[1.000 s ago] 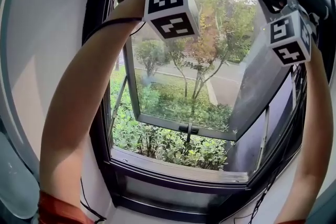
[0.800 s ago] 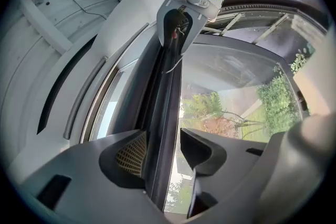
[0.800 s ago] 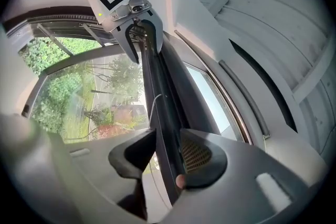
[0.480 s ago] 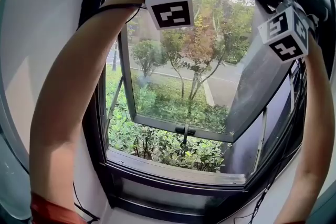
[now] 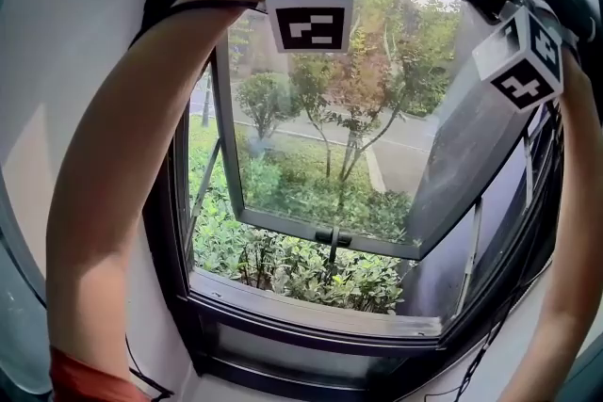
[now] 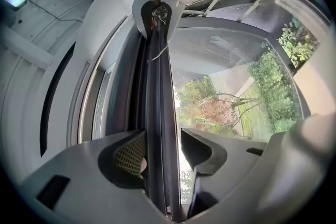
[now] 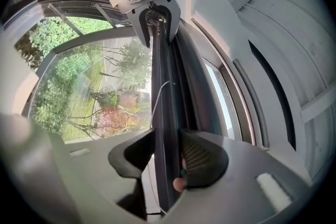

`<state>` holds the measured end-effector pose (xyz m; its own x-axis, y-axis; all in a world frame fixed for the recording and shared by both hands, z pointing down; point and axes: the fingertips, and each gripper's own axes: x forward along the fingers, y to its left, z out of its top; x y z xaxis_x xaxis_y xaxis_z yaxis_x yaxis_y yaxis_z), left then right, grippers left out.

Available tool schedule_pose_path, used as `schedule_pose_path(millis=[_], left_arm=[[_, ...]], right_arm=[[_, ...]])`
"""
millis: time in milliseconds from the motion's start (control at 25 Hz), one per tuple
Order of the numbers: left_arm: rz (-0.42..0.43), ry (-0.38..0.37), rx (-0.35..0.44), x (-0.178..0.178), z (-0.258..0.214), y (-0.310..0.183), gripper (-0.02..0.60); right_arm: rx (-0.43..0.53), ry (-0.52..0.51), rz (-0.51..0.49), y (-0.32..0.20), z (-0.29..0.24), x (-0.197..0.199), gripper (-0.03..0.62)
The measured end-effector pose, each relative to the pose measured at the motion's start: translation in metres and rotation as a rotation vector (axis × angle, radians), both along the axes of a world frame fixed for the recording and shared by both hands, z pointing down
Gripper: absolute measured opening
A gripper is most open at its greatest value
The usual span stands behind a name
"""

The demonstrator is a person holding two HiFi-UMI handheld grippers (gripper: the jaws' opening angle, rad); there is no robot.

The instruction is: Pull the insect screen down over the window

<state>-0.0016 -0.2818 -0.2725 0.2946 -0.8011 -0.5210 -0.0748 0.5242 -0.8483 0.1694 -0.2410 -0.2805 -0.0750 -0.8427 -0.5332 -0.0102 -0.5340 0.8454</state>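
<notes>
Outward-tilted window sash (image 5: 325,146) over green shrubs (image 5: 301,266)

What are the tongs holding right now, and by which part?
Nothing is gripped yet, it seems: left tongs and right tongs, jaws just opened, only straddle the screen's pull bar.

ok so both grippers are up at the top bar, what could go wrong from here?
1. The left gripper and right gripper have just been opening their jaws. The dark insect-screen bar sits unclamped between them, so pulling now would probably slip off.
2. A thin white cord runs along the bar near the right jaws and may get pinched.
3. The grippers sit apart on the bar, so an uneven pull could skew it.
</notes>
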Motion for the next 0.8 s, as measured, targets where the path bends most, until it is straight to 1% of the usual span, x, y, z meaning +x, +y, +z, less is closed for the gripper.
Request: schedule_pose_path(millis=[80, 200, 360, 480, 720, 800], left_arm=[[0.001, -0.003, 0.001, 0.000, 0.000, 0.000, 0.192], [0.008, 0.001, -0.002, 0.001, 0.001, 0.002, 0.192], [0.011, 0.003, -0.011, 0.001, 0.004, 0.004, 0.192], [0.029, 0.014, -0.025, 0.002, 0.008, 0.006, 0.192], [0.029, -0.002, -0.055, 0.000, 0.023, 0.006, 0.192], [0.026, -0.009, -0.071, 0.000, 0.027, 0.005, 0.200]], right_arm=[[0.013, 0.013, 0.001, 0.004, -0.001, -0.003, 0.158], [-0.014, 0.004, 0.003, 0.000, 0.003, 0.002, 0.158], [-0.007, -0.014, -0.037, 0.006, 0.004, -0.002, 0.158], [-0.006, -0.034, -0.080, 0.011, 0.006, -0.007, 0.164], [-0.036, -0.013, -0.085, 0.010, 0.020, -0.008, 0.166], [-0.042, -0.007, -0.087, 0.010, 0.024, -0.009, 0.172]])
